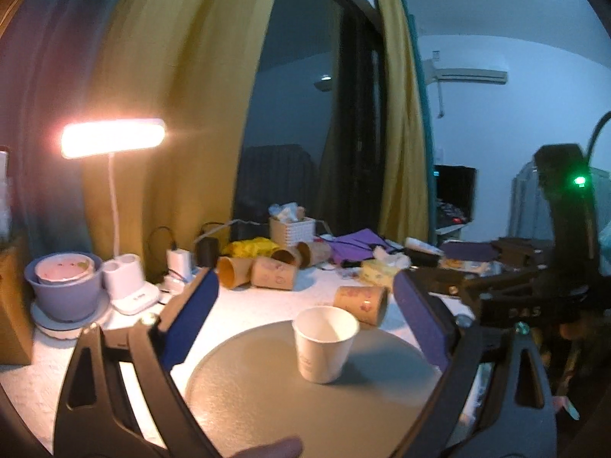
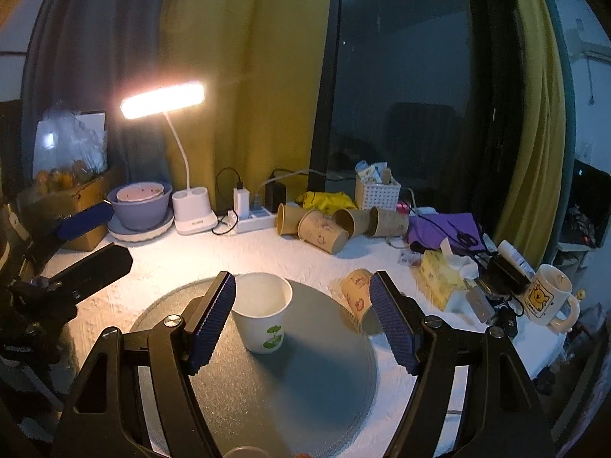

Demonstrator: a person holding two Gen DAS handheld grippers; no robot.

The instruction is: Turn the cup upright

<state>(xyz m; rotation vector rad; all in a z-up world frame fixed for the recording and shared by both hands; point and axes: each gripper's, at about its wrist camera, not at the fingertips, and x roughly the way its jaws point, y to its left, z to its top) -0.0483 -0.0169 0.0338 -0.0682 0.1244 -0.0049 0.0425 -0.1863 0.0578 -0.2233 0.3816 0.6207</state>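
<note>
The white cup (image 2: pixel 262 311) stands upright on the round mat (image 2: pixel 305 389). Both grippers, left (image 1: pixel 305 316) and right (image 2: pixel 301 320), are spread wide and empty. Back them away gently, without brushing the rim.

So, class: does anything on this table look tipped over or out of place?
Yes. The white paper cup stands upright on the round grey mat, but a patterned cup lies on its side at the mat's edge, and several brown cups lie toppled near the power strip.

- White paper cup (image 1: pixel 325 343) stands upright on the round grey mat (image 1: pixel 267 400).
- Left gripper (image 1: pixel 305 324), blue-padded, spread wide around the cup, touching nothing.
- Patterned tan paper cup (image 1: pixel 361 303) lies sideways just behind the cup.
</note>
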